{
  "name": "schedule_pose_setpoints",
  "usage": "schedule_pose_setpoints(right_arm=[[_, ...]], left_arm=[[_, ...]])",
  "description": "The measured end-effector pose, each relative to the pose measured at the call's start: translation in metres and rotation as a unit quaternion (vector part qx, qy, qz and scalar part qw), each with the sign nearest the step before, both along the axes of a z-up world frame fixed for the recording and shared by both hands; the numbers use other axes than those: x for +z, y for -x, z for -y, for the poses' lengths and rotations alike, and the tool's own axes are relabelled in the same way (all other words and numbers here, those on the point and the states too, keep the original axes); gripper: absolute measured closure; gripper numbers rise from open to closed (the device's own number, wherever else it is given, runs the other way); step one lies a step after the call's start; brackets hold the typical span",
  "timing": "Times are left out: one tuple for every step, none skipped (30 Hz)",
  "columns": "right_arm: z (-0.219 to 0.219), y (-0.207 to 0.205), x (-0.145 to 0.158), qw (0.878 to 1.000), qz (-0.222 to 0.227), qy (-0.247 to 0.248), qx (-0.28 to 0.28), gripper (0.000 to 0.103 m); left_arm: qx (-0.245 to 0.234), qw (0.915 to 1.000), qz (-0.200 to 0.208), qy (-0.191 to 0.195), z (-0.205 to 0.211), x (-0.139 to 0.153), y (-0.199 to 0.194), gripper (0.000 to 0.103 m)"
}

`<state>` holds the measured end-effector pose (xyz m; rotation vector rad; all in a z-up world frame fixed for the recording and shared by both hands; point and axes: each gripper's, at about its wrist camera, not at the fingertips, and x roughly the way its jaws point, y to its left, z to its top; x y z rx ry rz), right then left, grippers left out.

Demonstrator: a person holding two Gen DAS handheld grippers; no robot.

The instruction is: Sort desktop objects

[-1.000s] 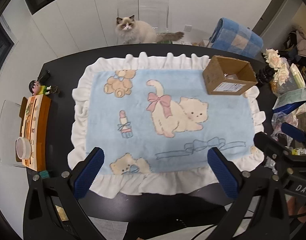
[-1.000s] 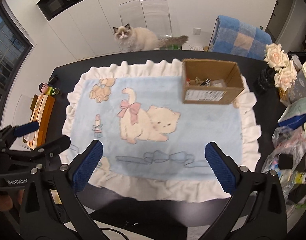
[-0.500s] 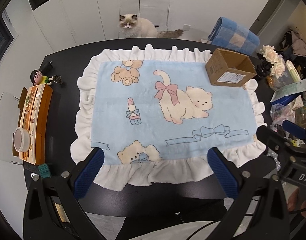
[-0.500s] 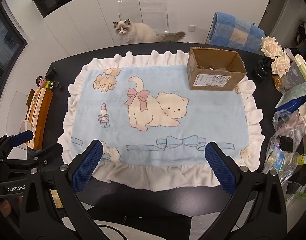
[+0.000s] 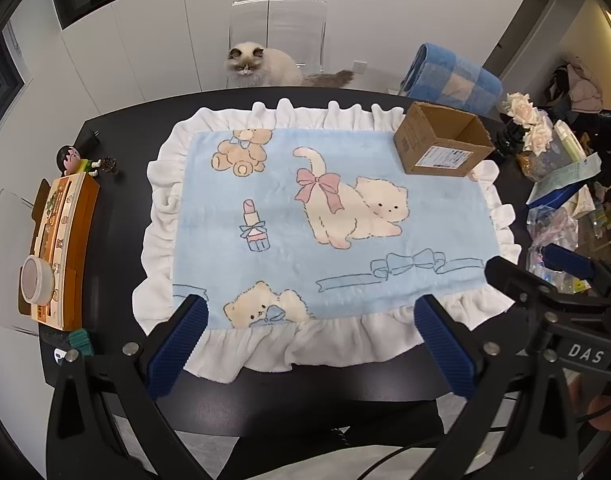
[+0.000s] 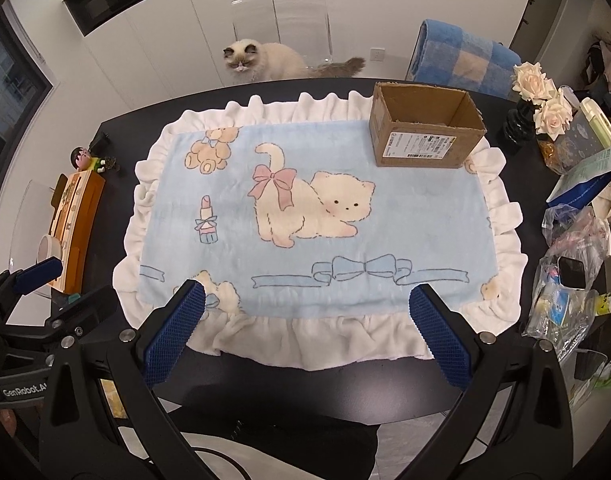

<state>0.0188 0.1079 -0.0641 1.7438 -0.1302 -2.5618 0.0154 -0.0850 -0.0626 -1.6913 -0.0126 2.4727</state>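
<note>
Left gripper (image 5: 311, 340): fingers spread wide, holding nothing, above the near frill of the mat.
Right gripper (image 6: 305, 330): fingers likewise wide apart and empty, over the mat's near edge; it also shows at the right edge of the left wrist view.
Mat (image 5: 345, 216): pale blue with white frill and a kitten print, lying flat on the dark surface (image 5: 117, 208).
Box (image 6: 423, 132): open cardboard, on the far right corner of the mat; its contents cannot be made out.
Left of mat: orange carton (image 5: 61, 252) with a white lid (image 5: 35, 280) on it, a small figurine (image 5: 69, 158) beyond it.
Right of mat: clear bags (image 6: 565, 268), papers, a vase of cream roses (image 6: 539, 96).
Beyond the surface: a cat (image 6: 261, 60) on a clear chair, a blue checked blanket (image 6: 463, 60) to its right.
</note>
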Motion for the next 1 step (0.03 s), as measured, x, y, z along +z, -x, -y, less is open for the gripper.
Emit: schedule_pose_setpoints(right_arm=[[0.0002, -0.0009, 0.0001, 1.0, -0.001, -0.001, 0.001, 0.0]], left_arm=[[0.001, 1.0, 0.0, 0.002, -0.0003, 0.0, -0.0003, 0.0]])
